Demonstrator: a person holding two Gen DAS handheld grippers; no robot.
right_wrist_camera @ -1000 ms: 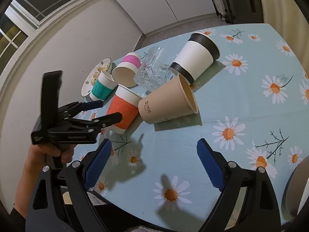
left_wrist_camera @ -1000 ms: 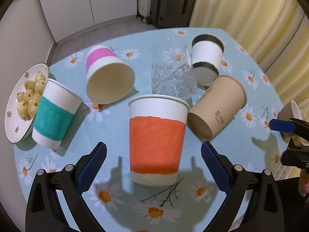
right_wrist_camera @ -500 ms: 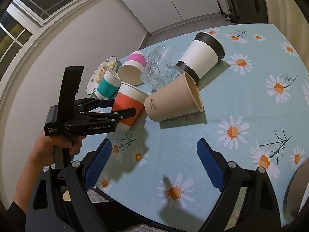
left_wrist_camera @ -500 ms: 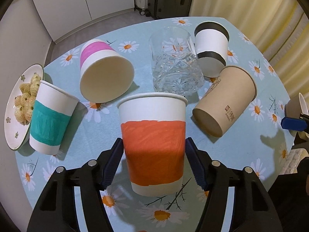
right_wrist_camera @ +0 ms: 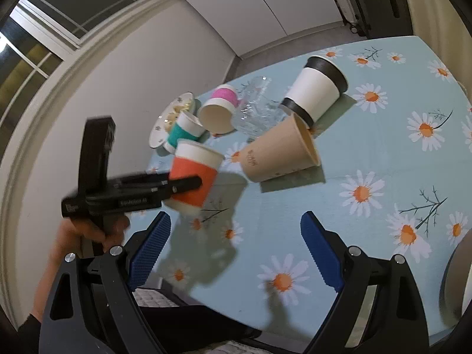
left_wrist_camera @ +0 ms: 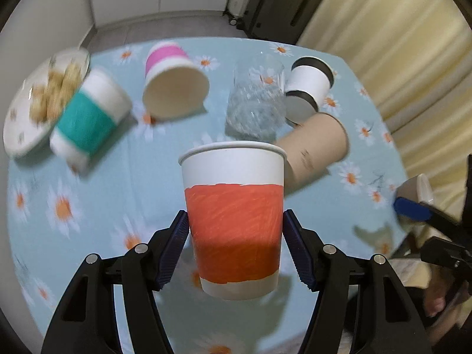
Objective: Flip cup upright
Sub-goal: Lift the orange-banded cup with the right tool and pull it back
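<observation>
My left gripper [left_wrist_camera: 236,247] is shut on the orange-banded white paper cup [left_wrist_camera: 234,224] and holds it in the air above the table, wide rim up. The same cup [right_wrist_camera: 194,177] shows in the right wrist view, lifted and slightly tilted in the left gripper [right_wrist_camera: 188,184]. My right gripper [right_wrist_camera: 233,250] is open and empty above the near table edge. A brown paper cup [right_wrist_camera: 280,150] lies on its side in the middle of the table; it also shows in the left wrist view [left_wrist_camera: 315,147].
On the daisy tablecloth [right_wrist_camera: 383,153] lie a pink-banded cup [left_wrist_camera: 174,88], a black-banded cup [left_wrist_camera: 309,85] and a clear glass [left_wrist_camera: 256,106] on their sides. A teal-banded cup [left_wrist_camera: 88,121] stands by a snack plate [left_wrist_camera: 26,124] at left.
My left gripper closed on the orange cup and lifted it off the table. The right gripper stayed open and shifted only a little.
</observation>
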